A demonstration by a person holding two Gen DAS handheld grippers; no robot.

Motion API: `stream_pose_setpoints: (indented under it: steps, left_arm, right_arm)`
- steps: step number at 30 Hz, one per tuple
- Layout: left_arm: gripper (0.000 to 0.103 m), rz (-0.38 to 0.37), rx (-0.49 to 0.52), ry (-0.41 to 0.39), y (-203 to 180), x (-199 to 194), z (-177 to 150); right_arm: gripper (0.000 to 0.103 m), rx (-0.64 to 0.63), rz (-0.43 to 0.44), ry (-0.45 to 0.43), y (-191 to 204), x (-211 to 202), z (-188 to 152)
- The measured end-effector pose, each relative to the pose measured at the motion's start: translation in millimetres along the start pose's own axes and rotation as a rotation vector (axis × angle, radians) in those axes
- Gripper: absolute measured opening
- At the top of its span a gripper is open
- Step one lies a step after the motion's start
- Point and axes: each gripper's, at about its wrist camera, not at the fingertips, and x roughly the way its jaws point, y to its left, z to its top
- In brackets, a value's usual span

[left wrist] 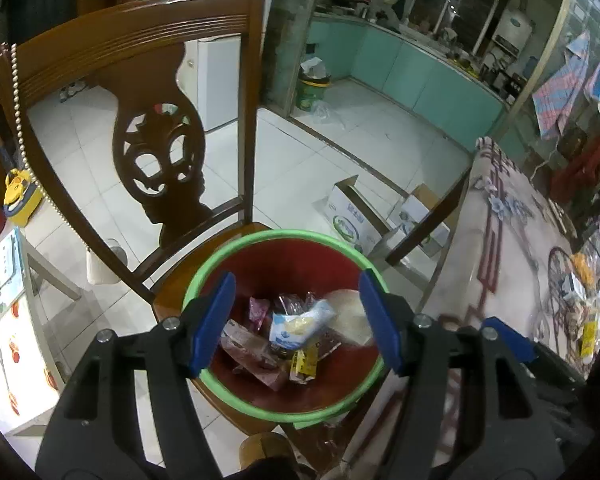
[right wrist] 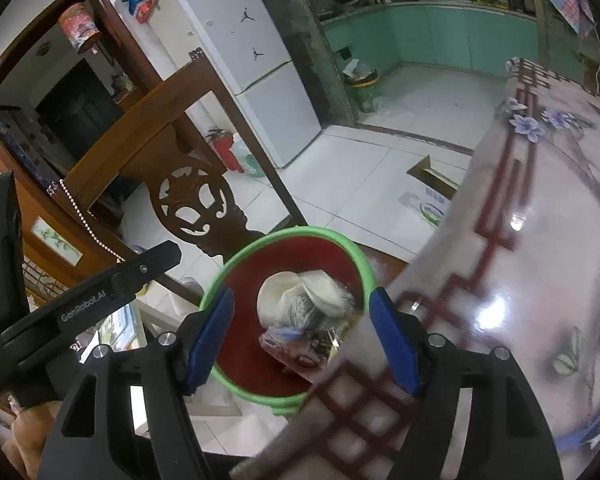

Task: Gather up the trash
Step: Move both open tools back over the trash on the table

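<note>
A red bin with a green rim (left wrist: 260, 238) stands on a wooden chair seat (left wrist: 172, 284) beside the table. It holds several wrappers, among them a blue-white packet (left wrist: 296, 324), a yellow wrapper (left wrist: 304, 366) and a white paper piece (left wrist: 350, 312). My left gripper (left wrist: 298, 322) is open and empty above the bin. In the right wrist view my right gripper (right wrist: 300, 336) is open and empty over the same bin (right wrist: 292, 234), where the white paper (right wrist: 296, 292) lies on top. The left gripper's black body (right wrist: 100, 300) shows at the left.
The carved chair back (left wrist: 156, 152) rises behind the bin. The table with a flowered cloth (right wrist: 540, 260) lies to the right, with more clutter (left wrist: 580, 304) on its far part. Cardboard boxes (left wrist: 352, 216) sit on the tiled floor. A fridge (right wrist: 252, 60) and a green bucket (left wrist: 312, 88) stand farther off.
</note>
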Motion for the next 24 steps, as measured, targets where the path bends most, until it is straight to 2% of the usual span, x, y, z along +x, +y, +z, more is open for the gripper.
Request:
stream_pose_setpoints:
  steps: [4,7,9,10,15,16,17,18,22,24]
  left_arm:
    - [0.062,-0.034,0.034,0.023,-14,4,-2]
    - [0.068,-0.06,0.072,0.02,-32,1,-5]
    - [0.07,-0.083,0.1,0.022,-48,-1,-7]
    - [0.071,-0.092,0.109,0.024,-54,-1,-9]
    - [0.073,-0.14,0.175,0.03,-95,-5,-15]
    - [0.073,-0.15,0.192,0.029,-106,-6,-16]
    - [0.074,-0.159,0.208,0.03,-115,-6,-18]
    - [0.075,-0.171,0.227,0.032,-128,-7,-21]
    - [0.075,-0.205,0.289,0.045,-171,-8,-32]
    - [0.075,-0.219,0.326,0.052,-192,-8,-40]
  right_arm:
    - [0.068,0.041,-0.02,-0.003,-25,-26,-6]
    - [0.068,0.074,-0.043,-0.009,-47,-51,-10]
    - [0.073,0.087,-0.082,-0.015,-66,-74,-14]
    - [0.076,0.088,-0.118,-0.021,-78,-89,-17]
    - [0.077,0.068,-0.301,-0.031,-133,-147,-25]
    - [0.084,0.071,-0.349,-0.029,-149,-162,-28]
    - [0.096,0.086,-0.387,-0.011,-168,-175,-32]
    - [0.096,0.103,-0.405,0.01,-183,-184,-37]
    - [0.096,0.297,-0.516,-0.004,-252,-235,-69]
    - [0.096,0.496,-0.471,-0.059,-293,-262,-90]
